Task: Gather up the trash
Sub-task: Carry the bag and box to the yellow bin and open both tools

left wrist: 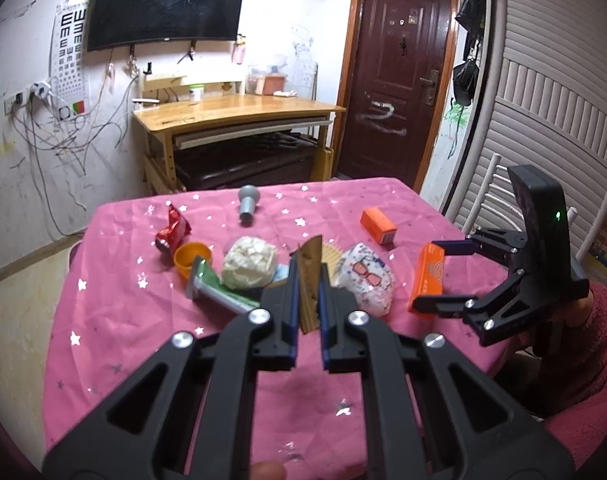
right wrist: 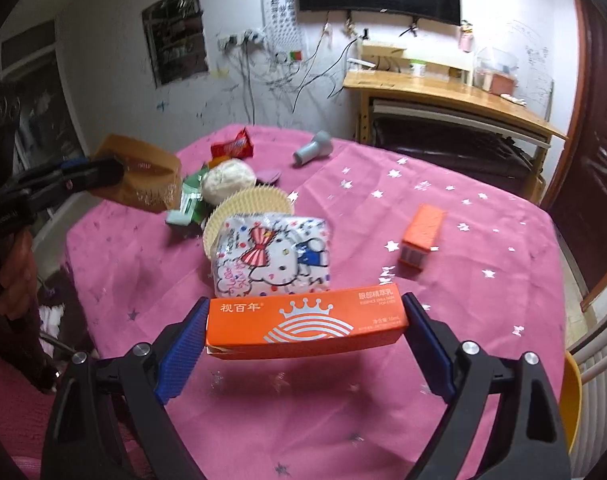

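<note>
**Both tongs loaded above the pink cloth**

Pinched edge-on in the left gripper (left wrist: 308,276): a thin, crinkly tan wrapper (left wrist: 310,280), held above the table (left wrist: 143,320). Clamped endwise in the right gripper (right wrist: 305,326): a long, glossy orange carton (right wrist: 303,326), its underside hidden. Just behind: a printed cartoon tissue pack (right wrist: 271,256), a fluted paper cup (right wrist: 247,208), a crumpled white wad (right wrist: 229,176). Farther off, a small orange box (right wrist: 421,232), blurred.

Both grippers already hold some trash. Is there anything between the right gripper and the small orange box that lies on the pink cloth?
Only its own load: the right gripper is shut on the long orange carton. The cloth toward the small orange box looks clear; the Hello Kitty tissue pack lies to its left.
</note>
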### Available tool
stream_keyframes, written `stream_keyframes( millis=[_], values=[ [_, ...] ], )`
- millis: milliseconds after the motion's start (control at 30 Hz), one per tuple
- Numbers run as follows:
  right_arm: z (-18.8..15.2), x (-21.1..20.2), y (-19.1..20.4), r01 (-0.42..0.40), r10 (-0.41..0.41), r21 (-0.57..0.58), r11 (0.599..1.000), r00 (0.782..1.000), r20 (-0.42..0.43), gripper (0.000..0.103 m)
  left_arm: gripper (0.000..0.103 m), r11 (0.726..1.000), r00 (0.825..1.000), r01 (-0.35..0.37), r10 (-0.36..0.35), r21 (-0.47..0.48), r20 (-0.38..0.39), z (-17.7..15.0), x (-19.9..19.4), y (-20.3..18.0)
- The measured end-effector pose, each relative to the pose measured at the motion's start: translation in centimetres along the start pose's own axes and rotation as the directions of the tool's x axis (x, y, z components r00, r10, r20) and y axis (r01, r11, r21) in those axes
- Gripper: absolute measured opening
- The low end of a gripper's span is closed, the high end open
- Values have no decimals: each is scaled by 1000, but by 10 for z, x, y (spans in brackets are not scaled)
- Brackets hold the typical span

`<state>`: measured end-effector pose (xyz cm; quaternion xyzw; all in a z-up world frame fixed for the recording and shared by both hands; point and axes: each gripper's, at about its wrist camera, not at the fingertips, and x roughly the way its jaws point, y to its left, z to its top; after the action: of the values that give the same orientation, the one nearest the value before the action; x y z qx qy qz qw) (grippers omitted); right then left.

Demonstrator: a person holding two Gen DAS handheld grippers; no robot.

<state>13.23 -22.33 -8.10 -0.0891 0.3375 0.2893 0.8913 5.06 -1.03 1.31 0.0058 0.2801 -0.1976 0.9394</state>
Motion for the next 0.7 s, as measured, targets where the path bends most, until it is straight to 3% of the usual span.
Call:
stream_keyframes(
  millis=[367,700],
  values=[
    [-9,-58,-57,76,-95,139,987,986,138,86,7,997,1000,22,-23,80,12,22,7,-42],
    [-35,-101,-128,177,-241,303,936,952,187,86,7,979,993,116,-119,169,5,62,38,-101]
  ],
)
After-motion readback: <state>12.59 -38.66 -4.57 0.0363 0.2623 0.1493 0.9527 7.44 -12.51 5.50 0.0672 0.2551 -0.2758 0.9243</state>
